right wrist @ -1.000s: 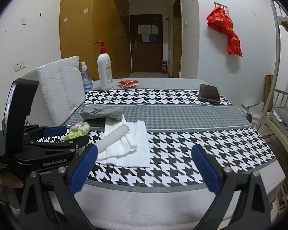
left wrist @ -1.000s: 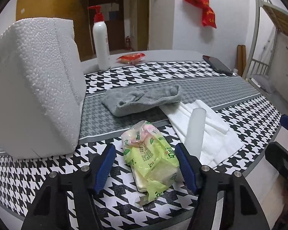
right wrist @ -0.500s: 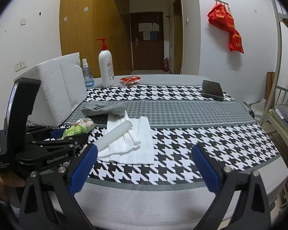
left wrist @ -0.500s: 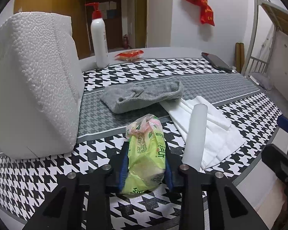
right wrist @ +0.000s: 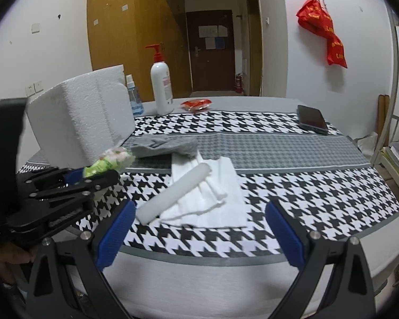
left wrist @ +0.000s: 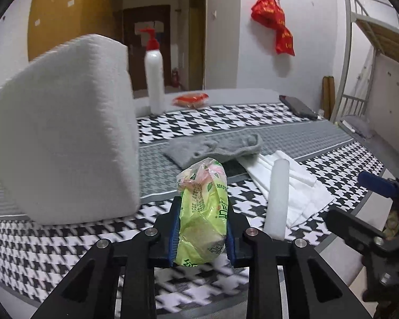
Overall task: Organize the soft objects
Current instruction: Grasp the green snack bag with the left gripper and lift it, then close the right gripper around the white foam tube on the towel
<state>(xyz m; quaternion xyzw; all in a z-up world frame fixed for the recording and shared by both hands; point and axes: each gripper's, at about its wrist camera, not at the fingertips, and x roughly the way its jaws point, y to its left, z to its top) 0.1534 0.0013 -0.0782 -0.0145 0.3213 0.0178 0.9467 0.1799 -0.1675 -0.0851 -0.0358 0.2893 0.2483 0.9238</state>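
Note:
My left gripper [left wrist: 202, 228] is shut on a green tissue pack [left wrist: 203, 212] and holds it lifted above the table's near left part; it also shows in the right wrist view [right wrist: 103, 163]. A grey cloth [left wrist: 215, 147] lies beyond it. A white foam roll [left wrist: 278, 196] rests on folded white cloths [left wrist: 298, 186] to the right. My right gripper [right wrist: 199, 231] is open and empty over the table's front edge, just in front of the foam roll [right wrist: 175, 192].
A big white foam block [left wrist: 63, 133] stands at the left. A pump bottle [right wrist: 161, 87], a small spray bottle [right wrist: 134, 98], a red packet [right wrist: 196, 103] and a phone [right wrist: 312, 119] lie at the back of the houndstooth-covered table [right wrist: 306, 186].
My left gripper closed on the green tissue pack and lifted it off the table. My right gripper stayed open and moved slightly closer to the foam roll.

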